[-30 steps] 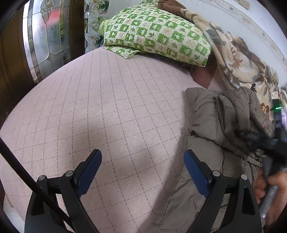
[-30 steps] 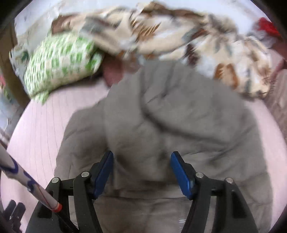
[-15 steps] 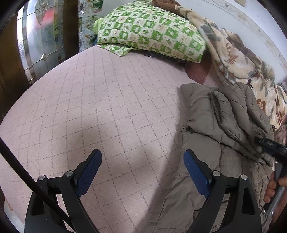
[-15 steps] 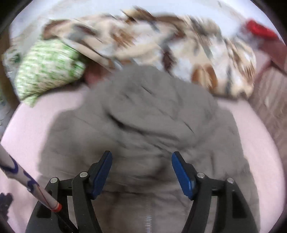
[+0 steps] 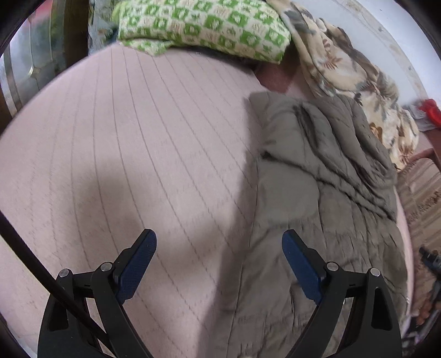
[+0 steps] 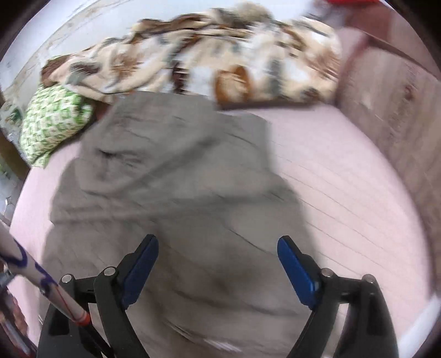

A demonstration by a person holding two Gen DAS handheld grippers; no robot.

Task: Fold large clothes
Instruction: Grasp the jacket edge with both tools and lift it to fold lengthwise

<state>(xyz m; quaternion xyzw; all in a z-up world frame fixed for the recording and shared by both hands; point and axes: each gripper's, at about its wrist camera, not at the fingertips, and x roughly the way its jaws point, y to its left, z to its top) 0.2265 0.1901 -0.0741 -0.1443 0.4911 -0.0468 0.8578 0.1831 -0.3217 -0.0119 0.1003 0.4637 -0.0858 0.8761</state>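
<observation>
A quilted grey-olive jacket (image 5: 317,170) lies crumpled on the pink bed cover (image 5: 137,124), to the right in the left wrist view. My left gripper (image 5: 217,236) is open above the cover, with its right finger over the jacket's left edge and nothing between the pads. In the blurred right wrist view the jacket (image 6: 171,170) fills the middle and left. My right gripper (image 6: 217,242) hovers over its near part. Its jaws are opening and stand wide, with the cloth below them and nothing pinched between them.
A green-and-white checked pillow (image 5: 204,24) and a leaf-print blanket (image 5: 352,74) lie at the head of the bed, behind the jacket. Bare pink cover (image 6: 330,179) lies right of the jacket. A wooden door with glass (image 5: 27,55) stands at the left. A patterned rug (image 5: 421,192) borders the bed's right side.
My right gripper has swept right across the jacket and its jaws have widened. The left view tipped down, so the pillow rose in frame. The hand holding the right gripper left that view.
</observation>
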